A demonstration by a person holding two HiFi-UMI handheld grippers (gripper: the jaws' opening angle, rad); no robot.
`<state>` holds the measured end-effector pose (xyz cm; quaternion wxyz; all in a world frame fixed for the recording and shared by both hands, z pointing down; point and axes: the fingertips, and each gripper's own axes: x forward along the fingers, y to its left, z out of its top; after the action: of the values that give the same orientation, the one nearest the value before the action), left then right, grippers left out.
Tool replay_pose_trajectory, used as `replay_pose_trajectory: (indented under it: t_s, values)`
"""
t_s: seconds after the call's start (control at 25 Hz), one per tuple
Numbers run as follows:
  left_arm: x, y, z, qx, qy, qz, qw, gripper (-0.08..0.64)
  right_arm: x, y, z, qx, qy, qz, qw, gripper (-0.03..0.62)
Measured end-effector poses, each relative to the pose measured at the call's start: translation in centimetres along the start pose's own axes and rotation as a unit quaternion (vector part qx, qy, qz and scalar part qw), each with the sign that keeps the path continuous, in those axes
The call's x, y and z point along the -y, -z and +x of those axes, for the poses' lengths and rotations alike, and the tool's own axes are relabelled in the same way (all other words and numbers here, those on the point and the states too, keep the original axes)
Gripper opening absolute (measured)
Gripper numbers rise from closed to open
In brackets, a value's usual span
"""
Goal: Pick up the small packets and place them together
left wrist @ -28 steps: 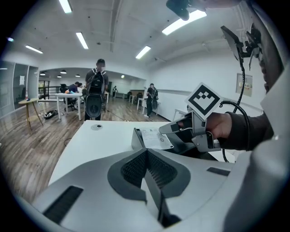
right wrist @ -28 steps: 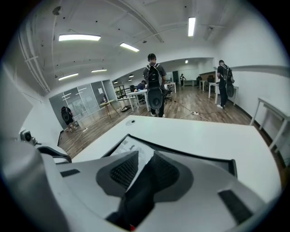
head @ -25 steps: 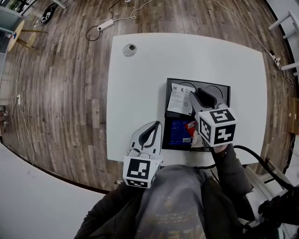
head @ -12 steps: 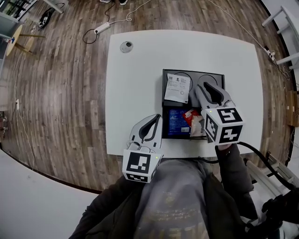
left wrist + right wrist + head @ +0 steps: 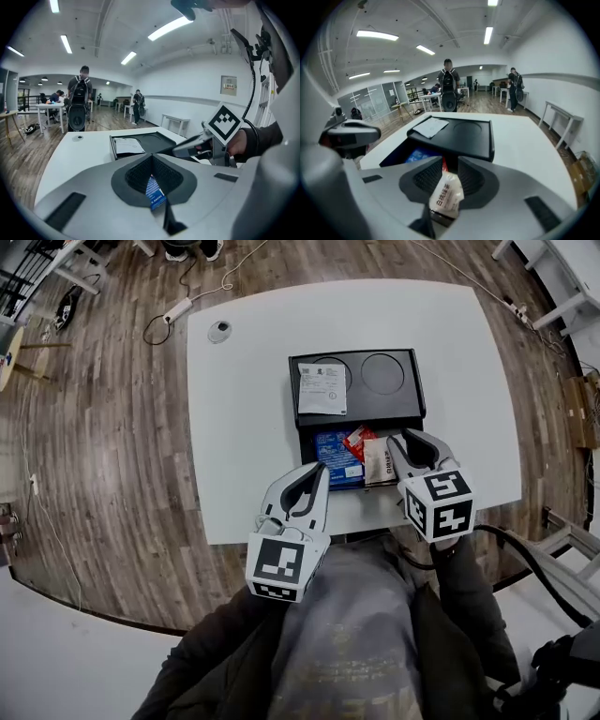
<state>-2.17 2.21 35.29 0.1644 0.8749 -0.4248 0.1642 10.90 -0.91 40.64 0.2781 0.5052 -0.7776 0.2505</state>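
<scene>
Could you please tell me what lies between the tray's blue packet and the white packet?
A red packet lies between the blue packet and the white packet; the head view shows it.

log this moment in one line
left gripper: grips blue packet | right gripper: grips white packet | both near black tray

White table [image 5: 234,427] on a wood floor [image 5: 103,446]. Black tray [image 5: 361,411] on the table, with a printed sheet [image 5: 322,390] on its far left part. Round disc [image 5: 219,331] near the table's far left corner. Power strip [image 5: 175,308] on the floor. Person with a backpack [image 5: 80,101] beyond, under strip lights [image 5: 167,28].
</scene>
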Motion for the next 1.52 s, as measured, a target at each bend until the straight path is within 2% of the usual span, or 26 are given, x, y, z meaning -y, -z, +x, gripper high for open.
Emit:
replay_pose_trajectory:
  t_s: [0.12,0.4,0.48,0.6,0.72,0.92,1.08,1.16,1.28,1.52]
  values:
    - [0.7,0.1,0.1,-0.004,0.006,0.004,1.0000,0.002,-1.1,2.4,0.5,-0.033,-0.023,-0.015,0.999,0.100]
    - [0.3,0.1,0.5,-0.011,0.000,0.000,0.9999,0.002,-3.3,2.6,1.7,-0.076,-0.044,-0.103,0.991,0.153]
    - [0.0,0.1,0.7,-0.012,-0.002,-0.002,0.9999,0.002,-4.0,2.5,2.3,-0.086,-0.051,-0.125,0.987,0.162]
    - [-0.4,0.0,1.2,-0.012,-0.004,-0.007,0.9999,0.002,-4.6,3.7,3.6,-0.131,-0.065,-0.154,0.977,0.194]
    - [-0.9,0.1,1.5,-0.014,-0.007,-0.013,0.9998,0.002,-4.7,4.7,4.4,-0.164,-0.068,-0.165,0.970,0.196]
    - [-1.7,0.3,1.7,-0.019,-0.011,-0.023,0.9995,0.002,-4.4,5.6,5.4,-0.189,-0.058,-0.176,0.964,0.191]
    - [-2.0,0.5,1.8,-0.020,-0.012,-0.026,0.9994,0.002,-4.3,5.5,5.4,-0.188,-0.064,-0.177,0.964,0.155]
    - [-2.0,0.4,1.8,-0.018,-0.011,-0.025,0.9994,0.002,-4.2,5.2,5.1,-0.176,-0.059,-0.178,0.966,0.104]
    - [-2.0,0.4,1.5,-0.015,-0.011,-0.024,0.9995,0.002,-4.0,4.5,4.5,-0.154,-0.047,-0.180,0.970,0.074]
    - [-1.1,-0.1,0.3,0.001,-0.006,-0.014,0.9999,0.002,-5.5,2.3,2.1,-0.104,-0.036,-0.201,0.973,0.066]
